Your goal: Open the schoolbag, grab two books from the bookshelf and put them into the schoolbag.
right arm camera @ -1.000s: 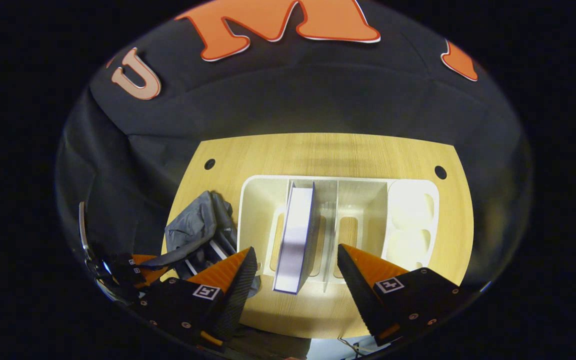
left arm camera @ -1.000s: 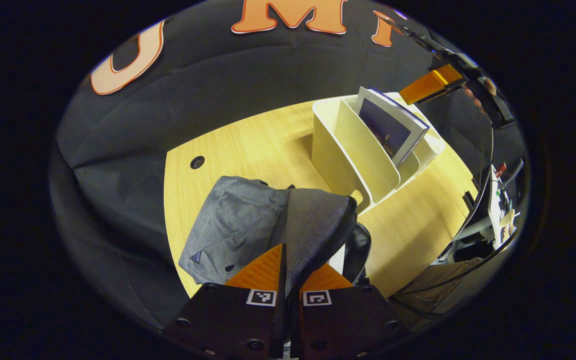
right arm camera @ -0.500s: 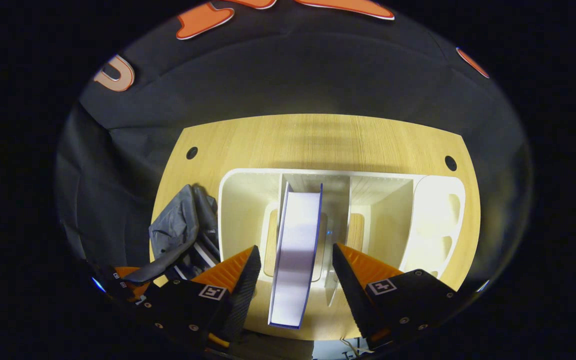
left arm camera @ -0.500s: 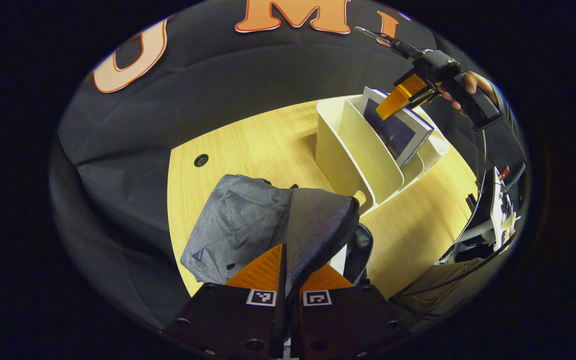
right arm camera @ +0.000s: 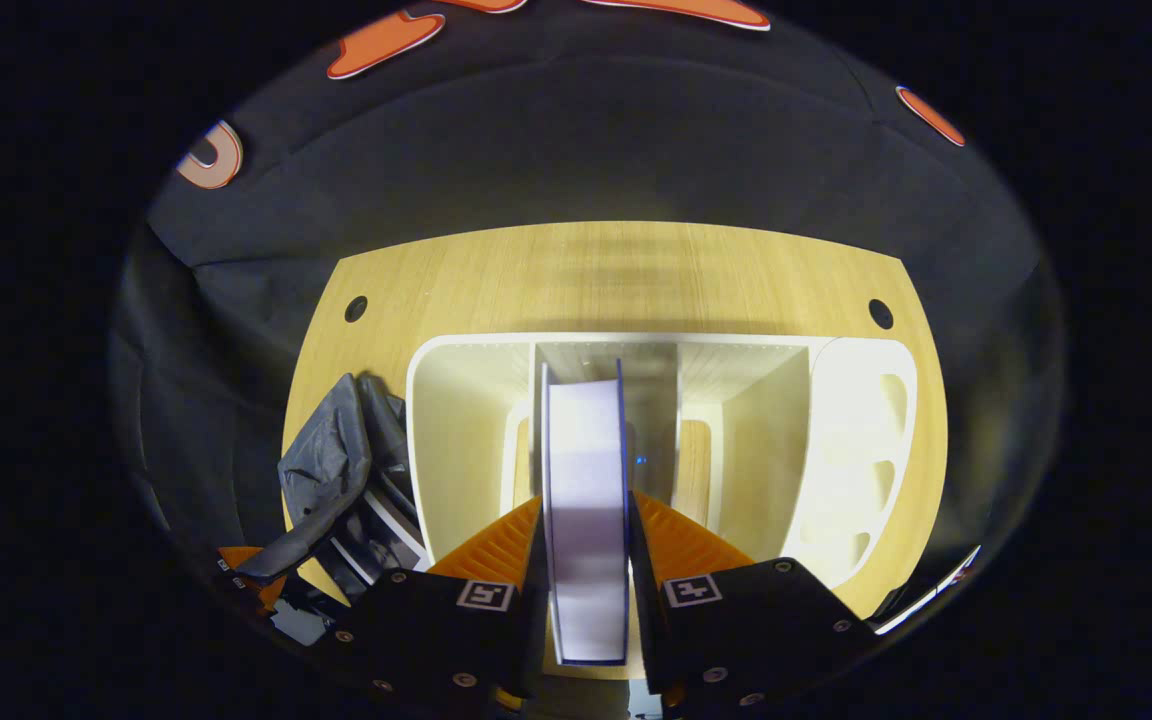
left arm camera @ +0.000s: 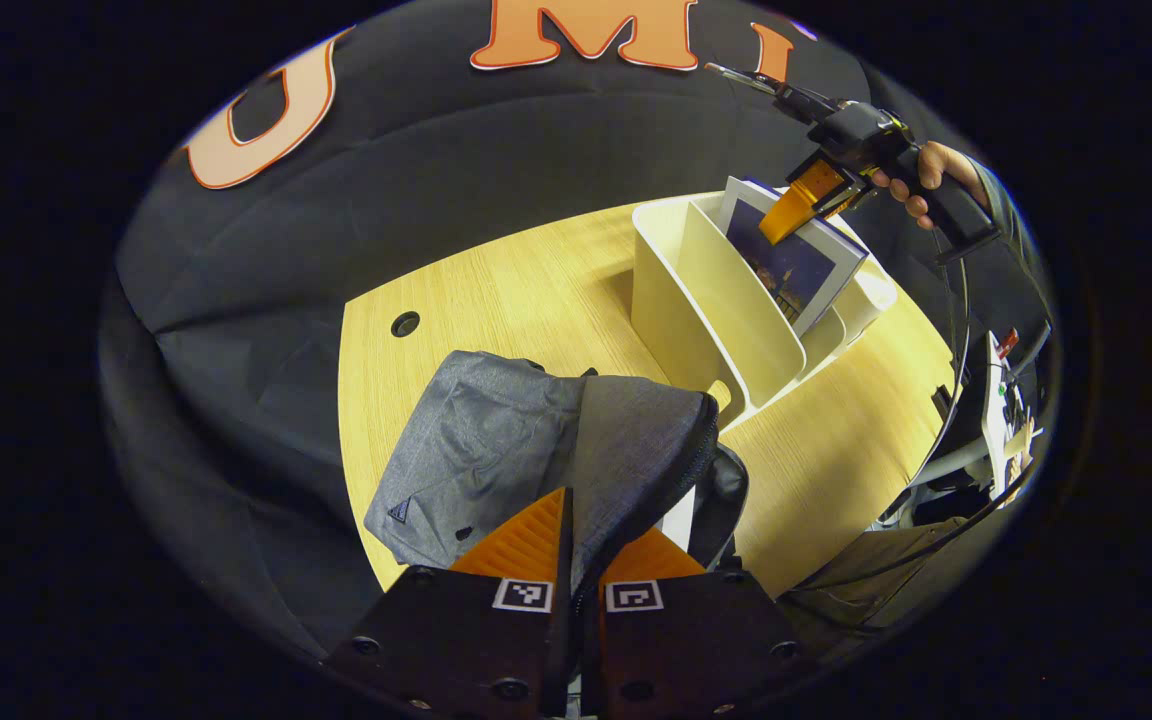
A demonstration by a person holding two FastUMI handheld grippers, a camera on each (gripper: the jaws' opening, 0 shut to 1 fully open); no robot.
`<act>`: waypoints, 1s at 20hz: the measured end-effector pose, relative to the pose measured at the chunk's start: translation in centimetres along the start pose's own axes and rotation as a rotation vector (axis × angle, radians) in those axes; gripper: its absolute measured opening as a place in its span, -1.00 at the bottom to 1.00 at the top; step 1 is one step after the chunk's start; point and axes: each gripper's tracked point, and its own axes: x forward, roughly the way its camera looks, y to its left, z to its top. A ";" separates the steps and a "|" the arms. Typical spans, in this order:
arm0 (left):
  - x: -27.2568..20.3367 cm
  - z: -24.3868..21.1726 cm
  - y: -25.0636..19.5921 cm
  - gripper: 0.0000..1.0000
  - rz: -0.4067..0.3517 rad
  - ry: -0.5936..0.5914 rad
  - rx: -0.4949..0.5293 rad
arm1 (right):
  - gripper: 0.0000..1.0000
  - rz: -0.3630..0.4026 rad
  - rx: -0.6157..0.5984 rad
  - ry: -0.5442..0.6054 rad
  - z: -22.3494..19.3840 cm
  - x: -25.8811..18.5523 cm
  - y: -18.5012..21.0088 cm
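Overhead, right tongs (right arm camera: pixel 586 540) pinching book (right arm camera: pixel 586 470) in bookshelf (right arm camera: pixel 456 440), left tongs (left arm camera: pixel 576 545) pinching schoolbag (left arm camera: pixel 536 450) flap

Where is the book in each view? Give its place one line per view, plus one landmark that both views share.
Left gripper view: the book leans in the white bookshelf at upper right, the right gripper at its top edge.
Right gripper view: the book stands edge-on at bottom centre, clamped between the right gripper's fingers.
Shared landmark: the grey schoolbag beside the bookshelf.
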 end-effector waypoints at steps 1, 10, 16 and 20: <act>-0.2 0.0 -0.1 -0.89 -0.001 -0.004 0.000 | -0.27 0.007 0.009 0.006 -0.4 -0.3 0.2; -0.6 -0.5 0.0 -0.89 -0.015 -0.019 0.018 | -0.31 0.102 0.122 -0.106 -0.7 -8.5 -0.9; -0.8 -0.8 0.1 -0.89 -0.026 -0.037 0.056 | -0.31 0.139 0.183 -0.198 -2.4 -14.5 -0.9; -0.9 -0.8 0.4 -0.89 -0.044 -0.049 0.067 | -0.31 0.181 0.236 -0.258 -3.7 -17.6 0.2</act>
